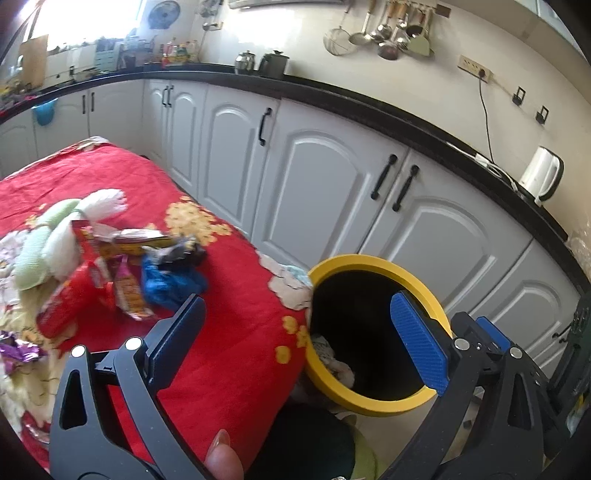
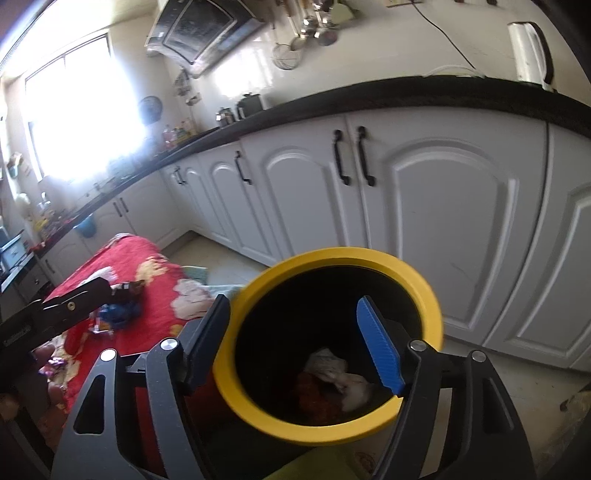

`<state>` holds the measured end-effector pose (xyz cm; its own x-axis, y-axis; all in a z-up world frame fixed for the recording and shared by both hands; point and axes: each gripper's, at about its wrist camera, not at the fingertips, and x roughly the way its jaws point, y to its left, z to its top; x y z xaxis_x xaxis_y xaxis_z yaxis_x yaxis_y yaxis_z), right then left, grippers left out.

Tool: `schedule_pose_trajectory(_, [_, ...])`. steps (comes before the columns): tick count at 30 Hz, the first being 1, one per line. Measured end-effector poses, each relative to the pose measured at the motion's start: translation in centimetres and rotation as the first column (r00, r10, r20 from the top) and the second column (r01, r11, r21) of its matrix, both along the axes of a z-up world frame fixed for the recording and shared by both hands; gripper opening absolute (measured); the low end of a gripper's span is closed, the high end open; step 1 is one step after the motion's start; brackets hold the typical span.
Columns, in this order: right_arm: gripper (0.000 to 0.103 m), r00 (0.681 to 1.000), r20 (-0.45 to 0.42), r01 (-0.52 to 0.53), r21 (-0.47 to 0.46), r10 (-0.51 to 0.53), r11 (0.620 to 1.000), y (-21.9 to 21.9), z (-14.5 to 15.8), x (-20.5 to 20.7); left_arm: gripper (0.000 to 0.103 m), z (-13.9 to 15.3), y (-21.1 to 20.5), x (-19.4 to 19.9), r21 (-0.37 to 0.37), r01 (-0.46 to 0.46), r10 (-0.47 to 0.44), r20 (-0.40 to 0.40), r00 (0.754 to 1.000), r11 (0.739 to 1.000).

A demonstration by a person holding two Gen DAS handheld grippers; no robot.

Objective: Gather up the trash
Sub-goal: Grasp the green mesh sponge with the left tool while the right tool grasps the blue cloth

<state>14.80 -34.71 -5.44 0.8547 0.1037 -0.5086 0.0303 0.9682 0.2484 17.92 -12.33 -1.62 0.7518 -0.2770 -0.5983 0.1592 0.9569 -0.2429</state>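
Fingers [image 2: 380, 350] parted over bin [image 2: 424, 291]; wrappers [image 1: 125, 273], perhaps, left-view only.

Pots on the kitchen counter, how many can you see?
2. A shiny steel pot and a darker lidded pot beside it, both on the black counter. Others may hide in the clutter by the window.

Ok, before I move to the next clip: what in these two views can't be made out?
- Bin depth: both views, black interior hides everything below the crumpled white paper and a red item.
- Wrapper pile on the red cloth: left wrist view, motion blur, print unreadable.
- Purple foil: cut off by the left wrist view's fisheye edge.
- Window-end counter: glare washes it out in the right wrist view.
- Left gripper and right gripper: open, empty.
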Motion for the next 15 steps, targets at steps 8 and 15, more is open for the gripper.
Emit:
schedule_pose_trajectory(8, [0.074,0.997,0.026,-0.072,-0.012,0.072,0.997,3.1,1.5,-0.2,0.092,1.4,4.1,-1.1,-0.004,-0.073,0.073,0.029,0.997,0.997])
schedule_pose_trajectory(15, [0.075,0.989,0.037,-0.141,-0.029,0.142,0.99,6.4,2.5,-0.1,0.092,2.0,8.0,-1.8,-0.004,-0.13,0.13,0.04,0.991,0.991])
